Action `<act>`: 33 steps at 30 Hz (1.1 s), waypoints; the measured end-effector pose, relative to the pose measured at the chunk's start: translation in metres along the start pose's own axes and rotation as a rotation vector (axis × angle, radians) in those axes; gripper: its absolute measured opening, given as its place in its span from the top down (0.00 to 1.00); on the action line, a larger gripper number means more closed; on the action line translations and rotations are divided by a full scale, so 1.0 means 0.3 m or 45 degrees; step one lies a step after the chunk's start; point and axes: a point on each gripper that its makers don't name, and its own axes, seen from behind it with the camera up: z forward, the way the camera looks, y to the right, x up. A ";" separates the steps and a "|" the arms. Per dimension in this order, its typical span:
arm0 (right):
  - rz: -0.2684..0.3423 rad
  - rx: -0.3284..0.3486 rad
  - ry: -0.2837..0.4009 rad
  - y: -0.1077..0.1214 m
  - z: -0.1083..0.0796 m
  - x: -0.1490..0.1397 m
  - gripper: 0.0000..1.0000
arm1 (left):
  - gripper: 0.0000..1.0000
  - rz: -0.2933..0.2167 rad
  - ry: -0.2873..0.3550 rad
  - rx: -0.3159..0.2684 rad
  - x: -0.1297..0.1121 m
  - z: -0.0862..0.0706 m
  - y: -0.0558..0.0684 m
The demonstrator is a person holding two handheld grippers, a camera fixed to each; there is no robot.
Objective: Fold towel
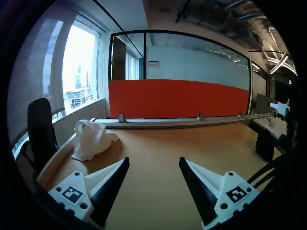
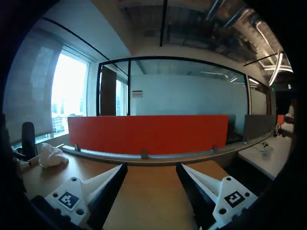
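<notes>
we are at the very start: the towel (image 1: pixel 91 140) lies crumpled in a heap near the far left corner of the table (image 1: pixel 165 149), close to the left edge and just short of the red divider (image 1: pixel 176 99) along the far edge. none of it is spread or folded yet. our left gripper (image 1: pixel 153 159) hovers over the near part of the table, fingers wide apart and holding nothing, with the towel ahead and to its left, well apart from it. our right gripper (image 2: pixel 151 165) also has its fingers apart and empty, and from there the heap lies far off to the left. we judge the step in hand to be the reach for the towel. the next move calls for bringing the left gripper to the heap, pinching a loose edge, and drawing the cloth toward the middle of the table to lay it flat before any fold. the corners are buried in the bunch, so finding one may take a shake-out.
</notes>
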 end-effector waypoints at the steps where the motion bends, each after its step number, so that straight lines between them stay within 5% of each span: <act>1: 0.002 0.000 0.000 -0.003 -0.001 -0.001 0.02 | 0.04 -0.003 0.013 0.002 0.013 0.008 0.000; 15: 0.026 -0.004 0.000 -0.048 -0.009 0.011 0.02 | 0.04 -0.020 0.153 0.025 0.156 0.083 -0.013; 33: 0.051 0.000 0.030 -0.106 -0.018 0.064 0.02 | 0.04 -0.021 0.223 0.033 0.170 0.103 -0.017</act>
